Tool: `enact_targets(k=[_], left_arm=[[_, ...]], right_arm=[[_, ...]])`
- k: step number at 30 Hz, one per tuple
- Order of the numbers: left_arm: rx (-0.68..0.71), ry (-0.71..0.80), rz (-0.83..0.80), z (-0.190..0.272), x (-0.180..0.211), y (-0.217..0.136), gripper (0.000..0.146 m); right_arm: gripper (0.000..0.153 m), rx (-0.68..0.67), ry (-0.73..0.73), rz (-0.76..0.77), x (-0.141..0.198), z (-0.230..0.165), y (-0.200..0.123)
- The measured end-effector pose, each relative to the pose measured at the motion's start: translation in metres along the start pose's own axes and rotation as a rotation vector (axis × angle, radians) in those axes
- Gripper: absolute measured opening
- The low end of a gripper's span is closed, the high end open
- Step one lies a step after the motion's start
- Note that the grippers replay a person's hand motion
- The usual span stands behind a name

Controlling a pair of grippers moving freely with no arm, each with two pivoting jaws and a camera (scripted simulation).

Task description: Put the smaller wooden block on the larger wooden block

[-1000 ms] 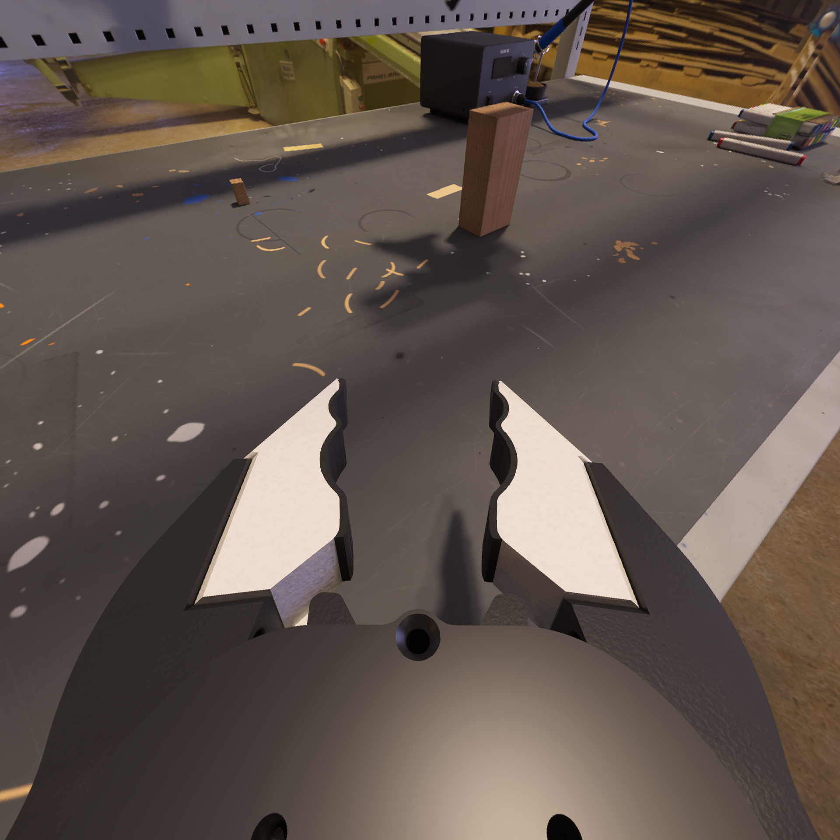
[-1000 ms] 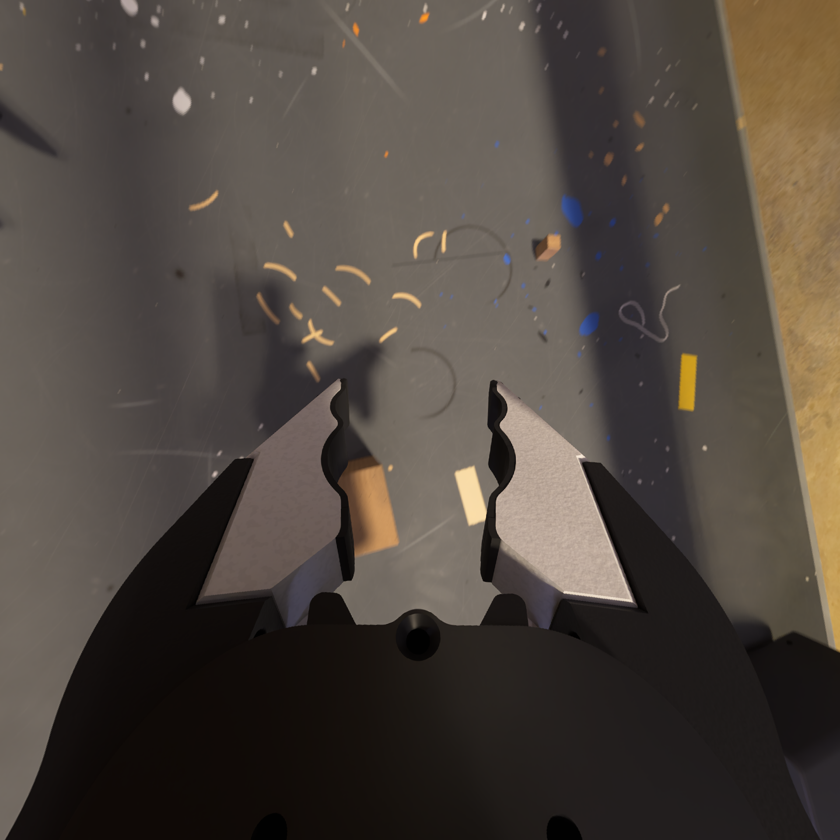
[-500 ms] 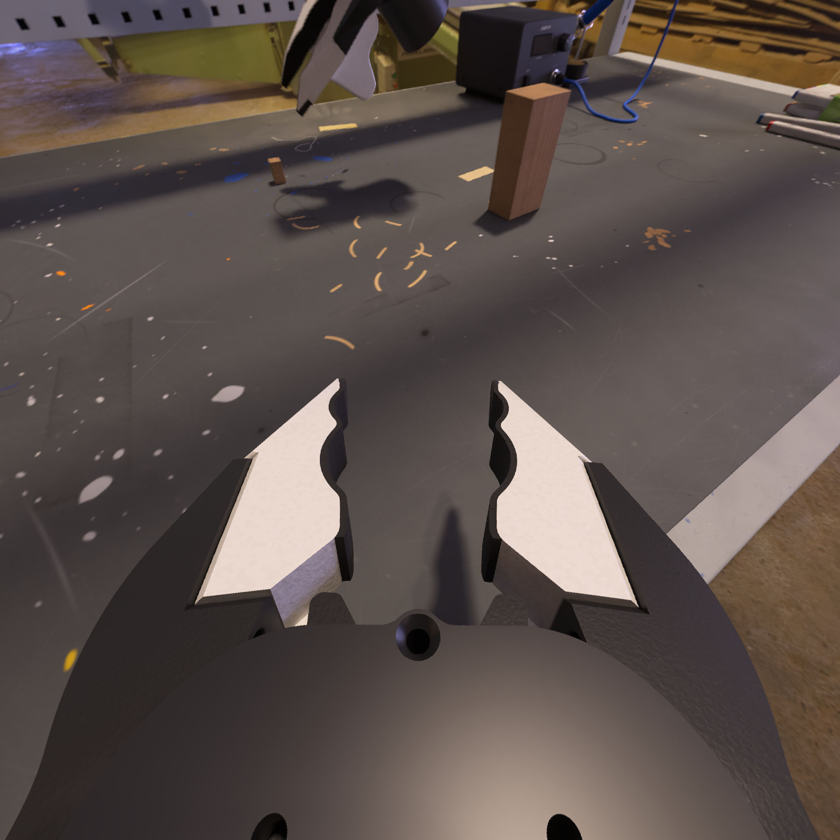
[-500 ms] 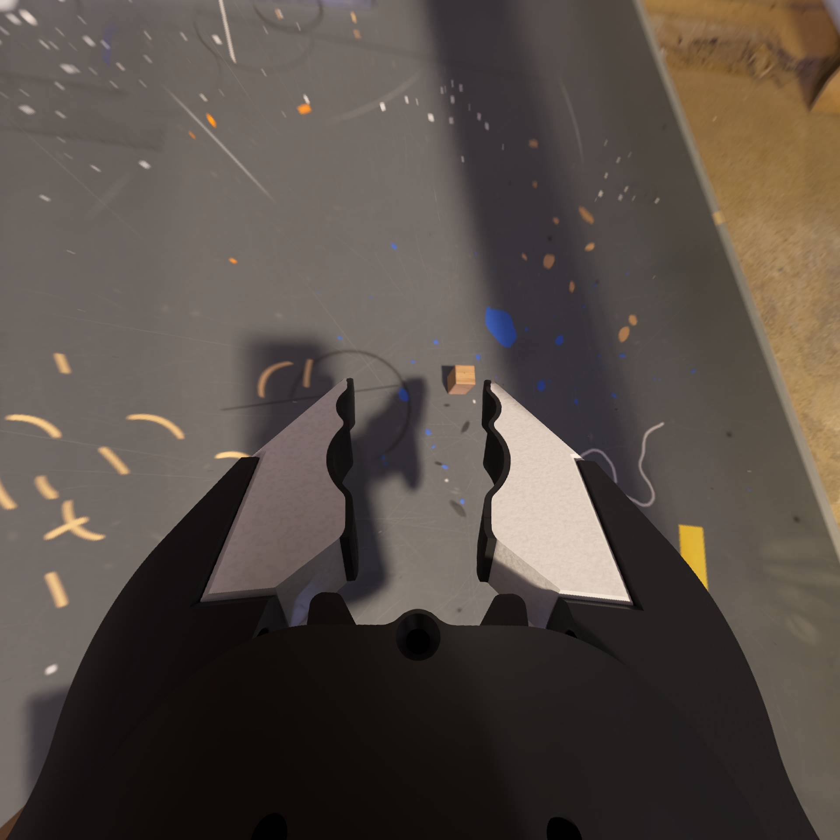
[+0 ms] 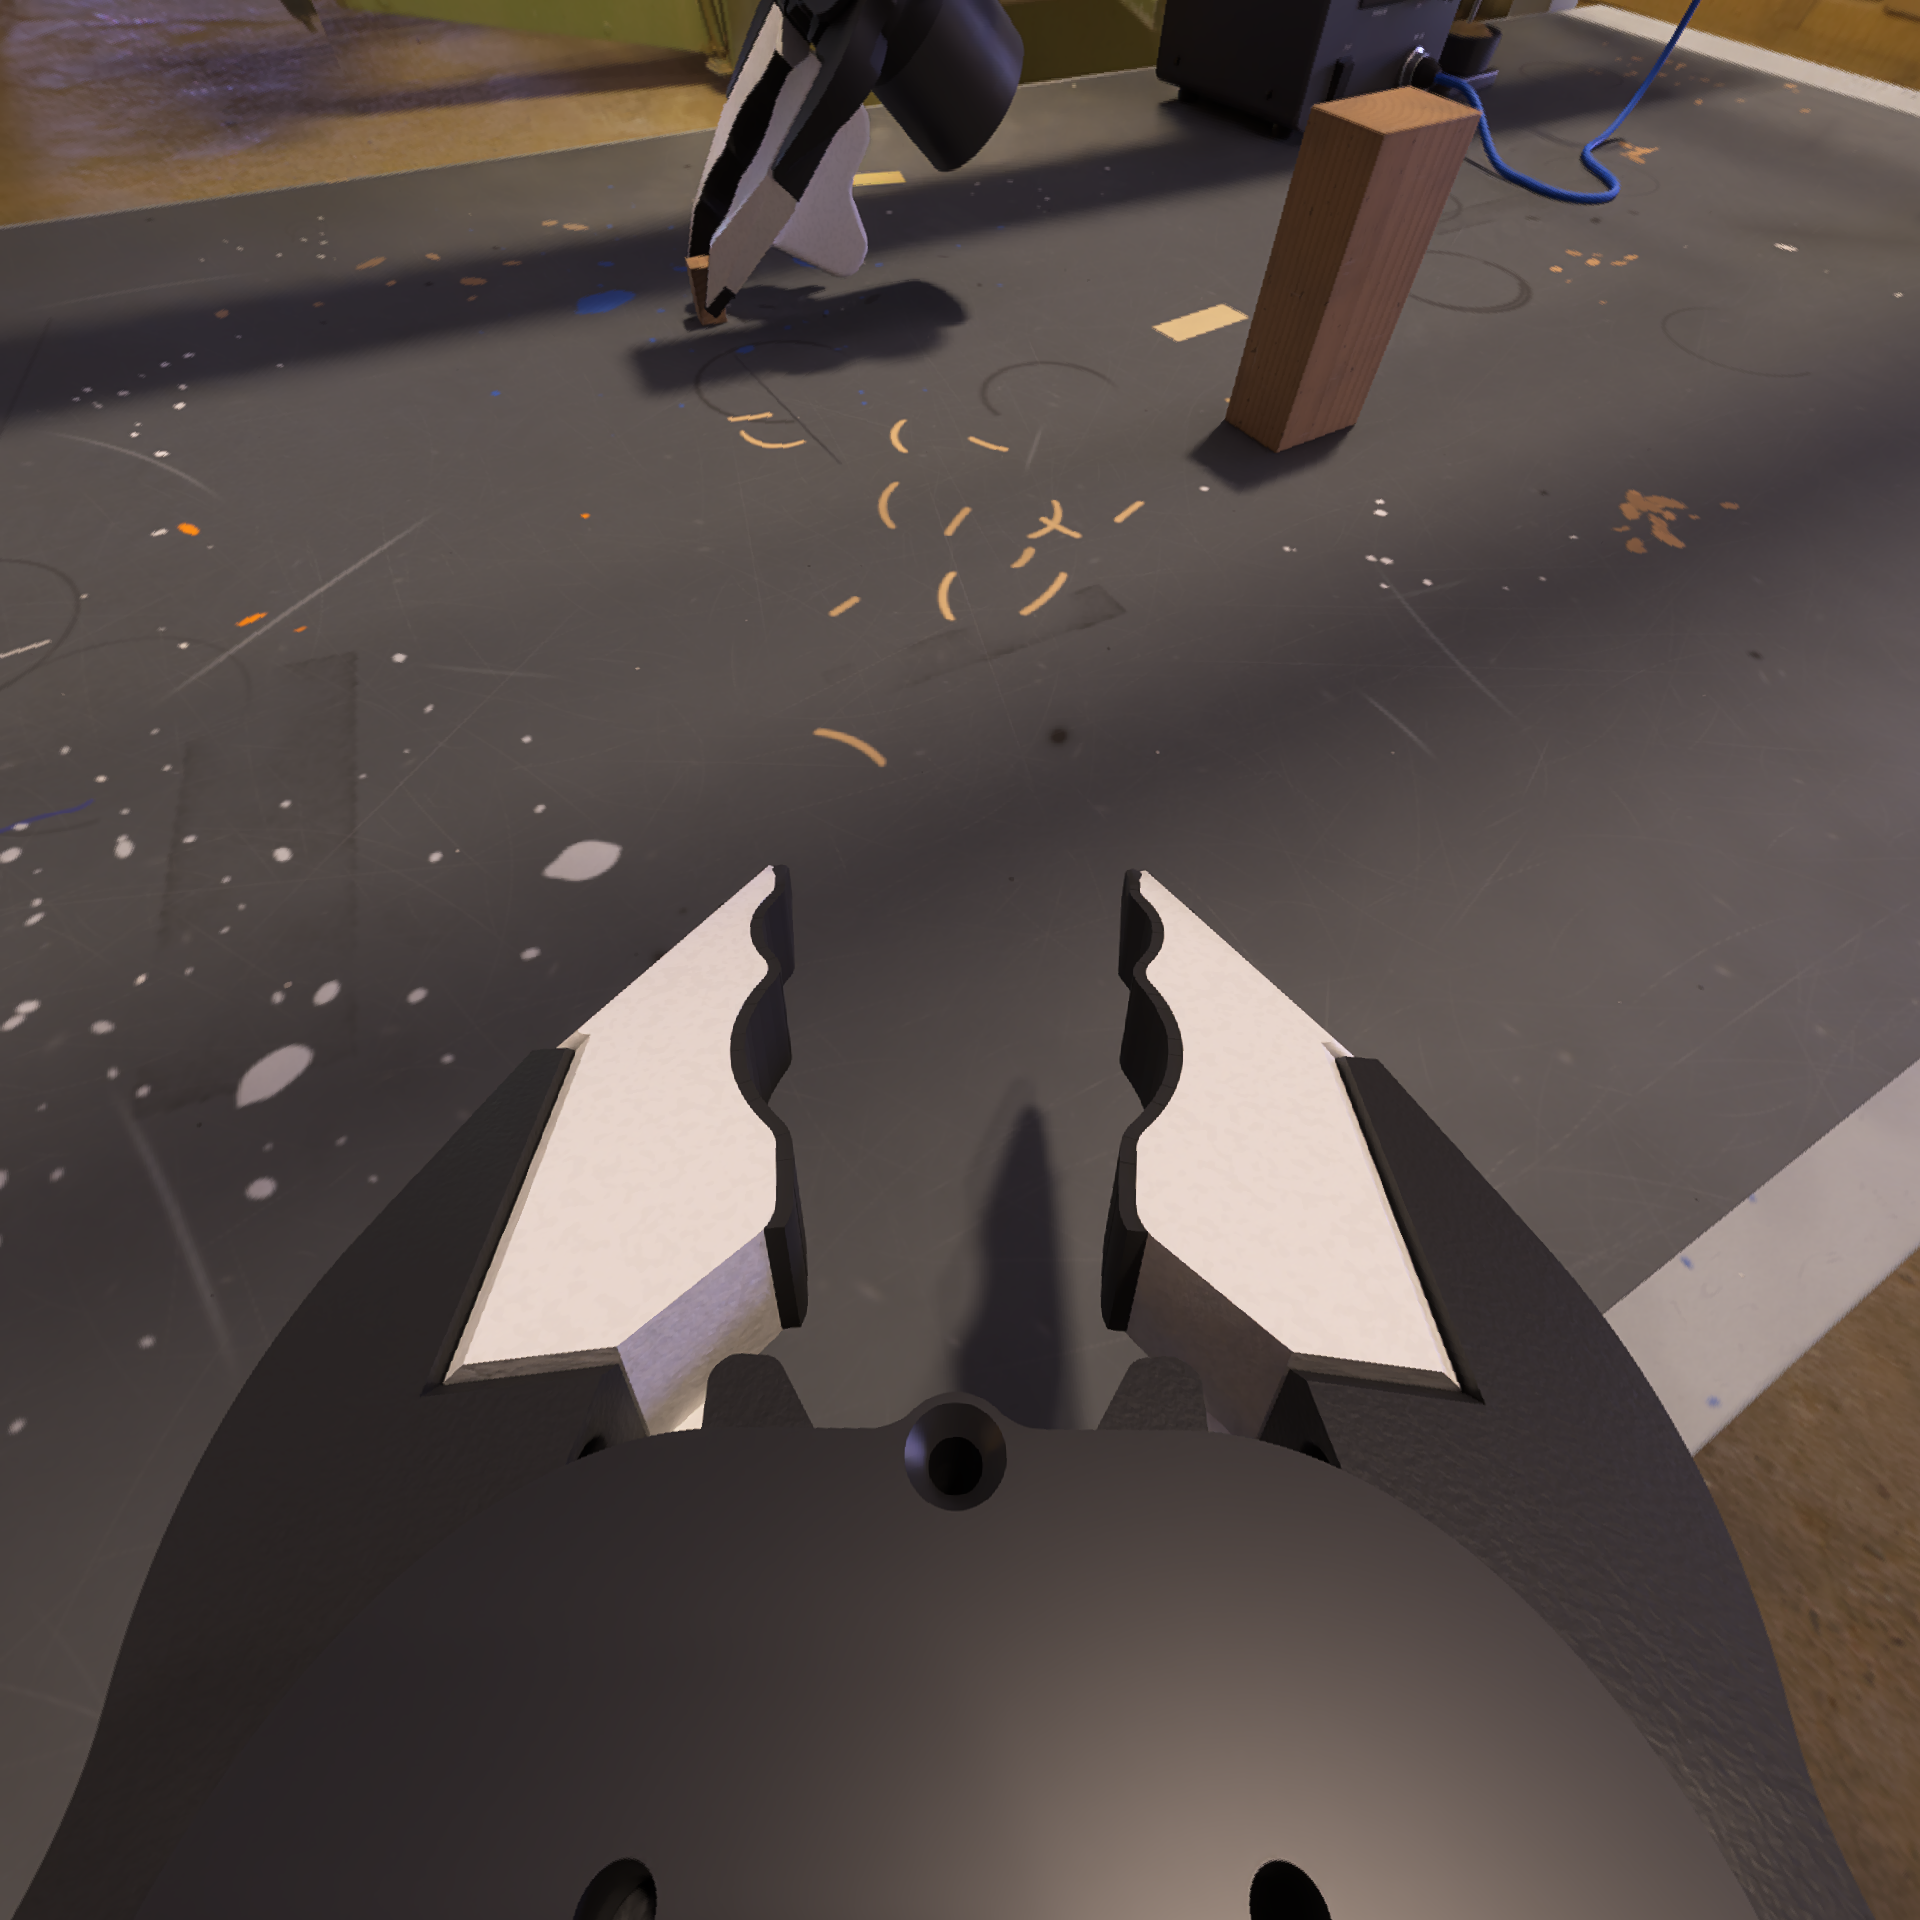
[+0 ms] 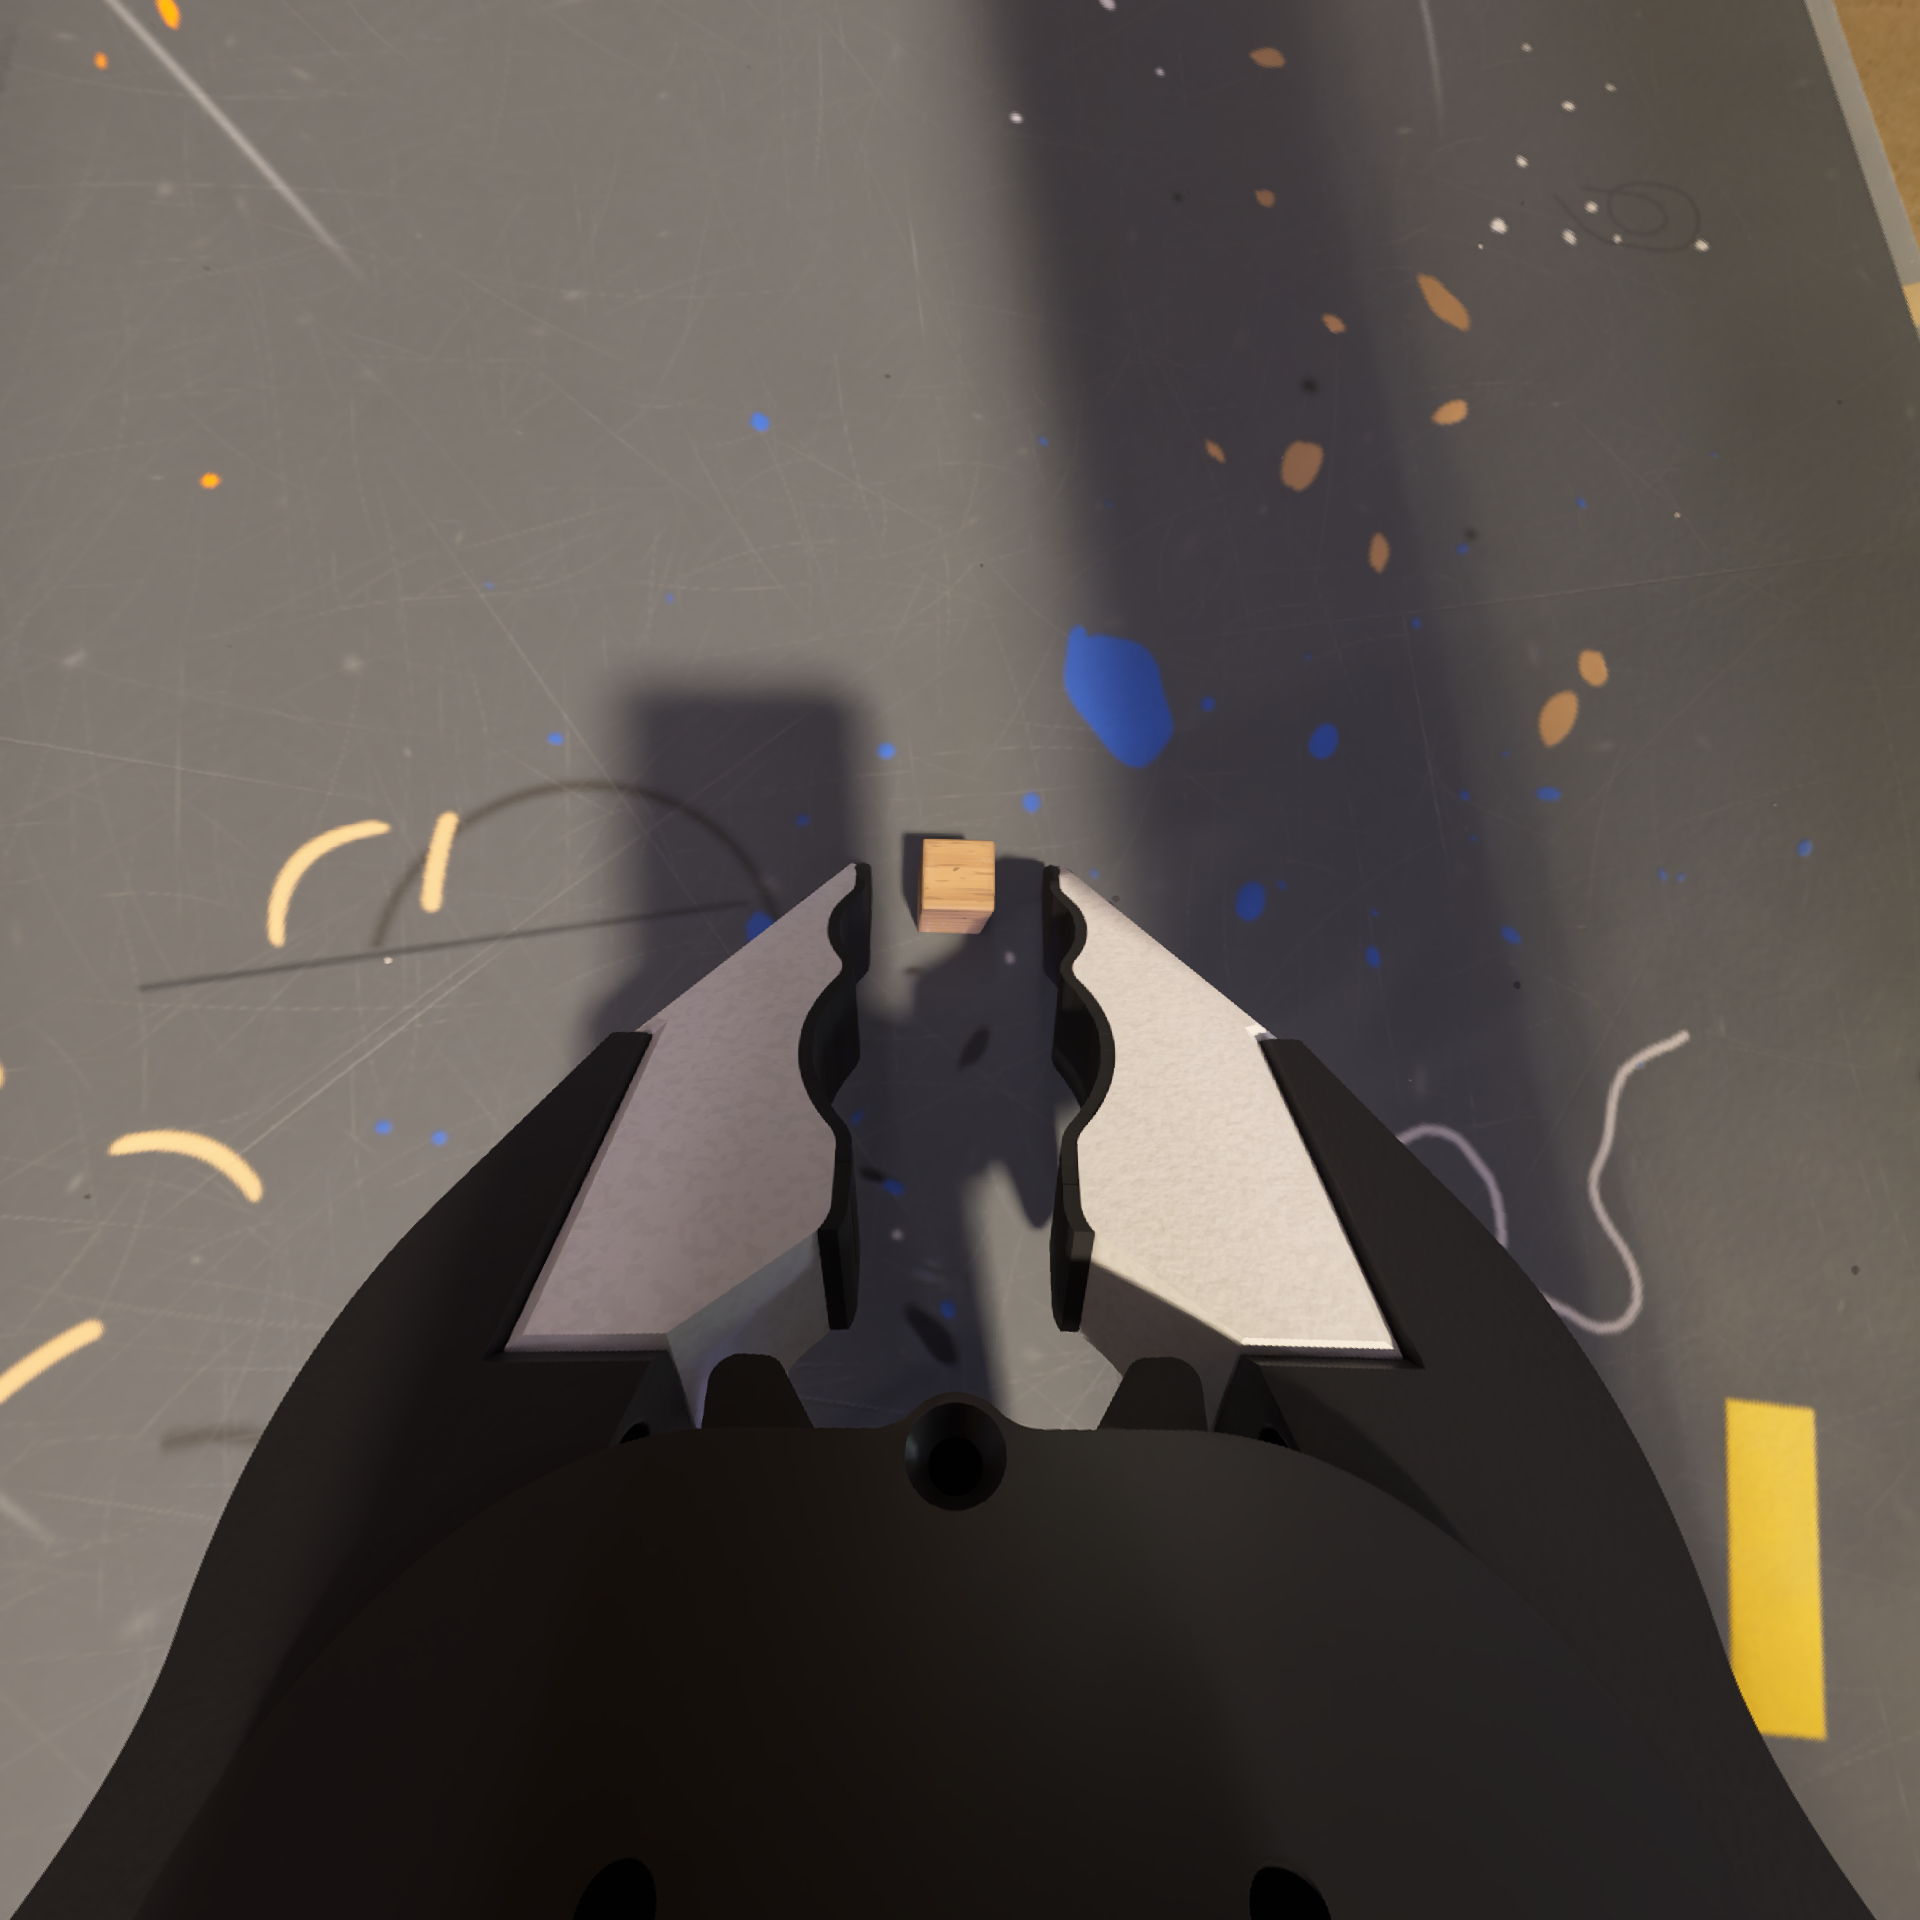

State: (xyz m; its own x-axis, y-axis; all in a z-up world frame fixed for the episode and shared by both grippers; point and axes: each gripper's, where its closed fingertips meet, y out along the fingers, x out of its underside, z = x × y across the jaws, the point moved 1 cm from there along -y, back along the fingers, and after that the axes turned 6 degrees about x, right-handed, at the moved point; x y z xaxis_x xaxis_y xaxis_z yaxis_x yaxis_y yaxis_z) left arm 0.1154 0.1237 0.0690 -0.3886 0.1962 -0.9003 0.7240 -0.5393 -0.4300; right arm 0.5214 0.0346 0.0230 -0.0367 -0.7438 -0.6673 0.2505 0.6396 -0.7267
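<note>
The smaller wooden block (image 6: 956,885) is a tiny light cube standing on the dark table. It sits between the tips of my right gripper (image 6: 953,881), which points down at it with its jaws apart and not touching it. In the left wrist view the same block (image 5: 707,294) is at the far left with the right gripper (image 5: 717,296) over it. The larger wooden block (image 5: 1340,270) is a tall brown post standing upright at the far right. My left gripper (image 5: 954,883) is open and empty, low over the near table, far from both blocks.
A dark box-shaped device (image 5: 1299,52) with a blue cable (image 5: 1548,177) stands behind the tall block. The table's pale edge strip (image 5: 1766,1257) runs at the near right. Paint spots, curved tan marks and a yellow tape strip (image 6: 1774,1569) mark the table top.
The right gripper has come down over the small block, its tips now on either side of it, and its jaws have narrowed a little. The left wrist view has shifted slightly; both blocks stand where they were.
</note>
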Motion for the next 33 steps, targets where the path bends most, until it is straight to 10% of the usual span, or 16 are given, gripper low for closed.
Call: enact_targets(k=[14,24,33], left_arm=[[-0.008,-0.005,0.001,0.003,0.001,0.001,0.063],[0.028,0.052,0.036,0.015,-0.015,0.002,0.063],[0.075,0.097,0.054,0.039,-0.02,0.001,0.063]], right_arm=[[0.013,-0.004,-0.002,0.045,-0.017,0.006,-0.018],[0.013,0.012,-0.114,0.169,-0.08,-0.003,-0.18],[0.013,-0.088,-0.186,0.094,-0.031,-0.088,-0.278]])
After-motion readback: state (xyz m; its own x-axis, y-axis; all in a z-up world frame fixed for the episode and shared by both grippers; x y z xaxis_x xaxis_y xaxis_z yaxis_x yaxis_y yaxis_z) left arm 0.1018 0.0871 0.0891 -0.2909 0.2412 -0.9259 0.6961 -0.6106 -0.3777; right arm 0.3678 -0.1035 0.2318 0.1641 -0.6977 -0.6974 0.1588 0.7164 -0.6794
